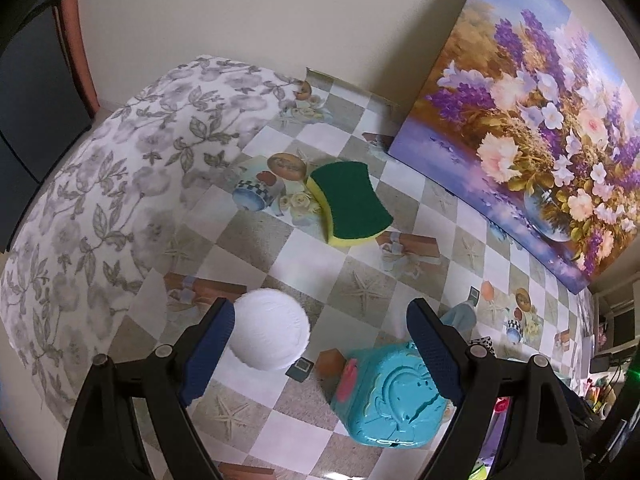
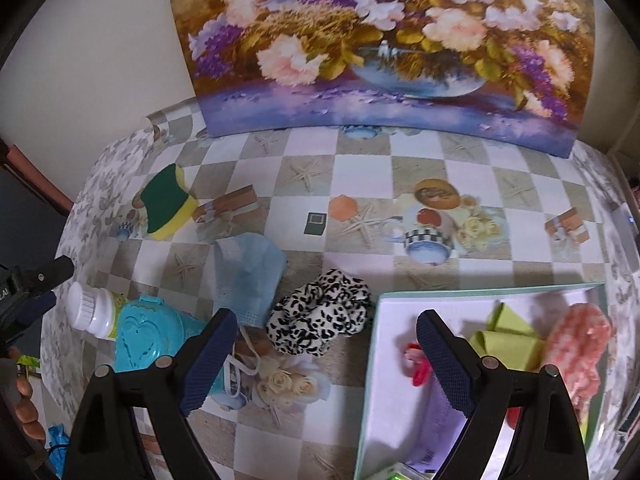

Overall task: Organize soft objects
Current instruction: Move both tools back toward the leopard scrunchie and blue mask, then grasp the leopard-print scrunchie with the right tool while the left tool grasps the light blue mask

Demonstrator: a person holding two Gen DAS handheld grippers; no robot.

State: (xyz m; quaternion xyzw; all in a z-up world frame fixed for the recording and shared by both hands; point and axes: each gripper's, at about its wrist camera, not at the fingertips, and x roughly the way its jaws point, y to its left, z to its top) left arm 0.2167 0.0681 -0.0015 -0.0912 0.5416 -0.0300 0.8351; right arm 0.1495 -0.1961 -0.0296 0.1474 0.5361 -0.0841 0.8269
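Blue-padded left tool [image 1: 320, 348] agape, over white pad [image 1: 269, 329]

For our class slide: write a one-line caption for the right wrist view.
Open right hand-held gripper hovers above leopard-print scrunchie, beside box.
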